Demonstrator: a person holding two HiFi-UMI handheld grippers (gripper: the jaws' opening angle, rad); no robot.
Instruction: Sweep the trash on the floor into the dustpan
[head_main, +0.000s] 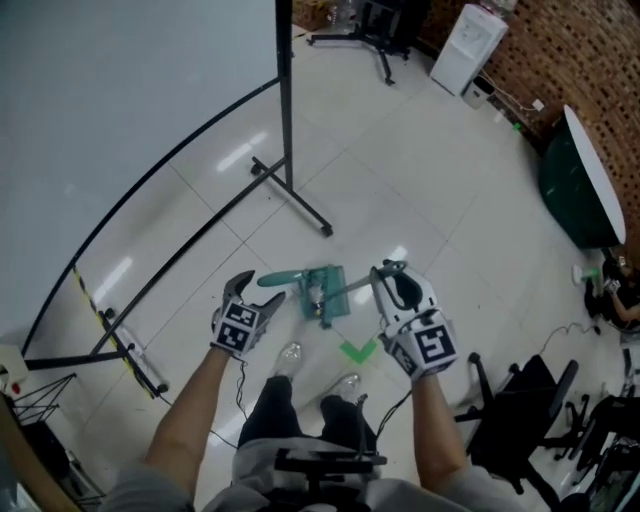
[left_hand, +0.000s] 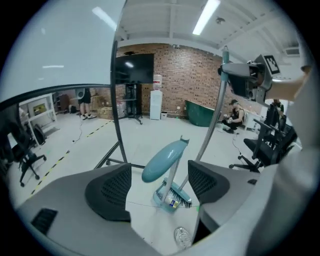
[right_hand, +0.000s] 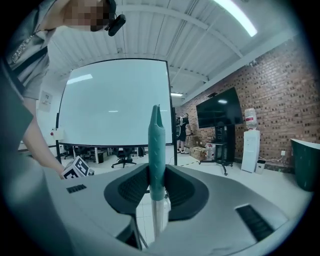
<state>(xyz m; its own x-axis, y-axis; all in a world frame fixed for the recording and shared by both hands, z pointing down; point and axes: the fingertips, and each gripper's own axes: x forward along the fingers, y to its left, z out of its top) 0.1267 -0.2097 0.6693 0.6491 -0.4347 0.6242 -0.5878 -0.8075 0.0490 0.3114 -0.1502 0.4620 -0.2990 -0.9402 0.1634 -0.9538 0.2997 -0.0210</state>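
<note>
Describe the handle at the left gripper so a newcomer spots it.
On the tiled floor by the green mark lies a teal dustpan set. Two handles rise from it: the one meant is the fat, rounded teal grip standing free between the jaws of the open left gripper. Its neighbour is a slim pole clamped in the right gripper.

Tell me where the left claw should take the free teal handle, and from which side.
I would take the fat teal grip at mid-length, where it is widest, not the thin metal shaft below it. It leans tilted between the pads of the open left claw, untouched, so come straight along the claw's present line and close across its sides. The right claw holds the other handle.
</note>
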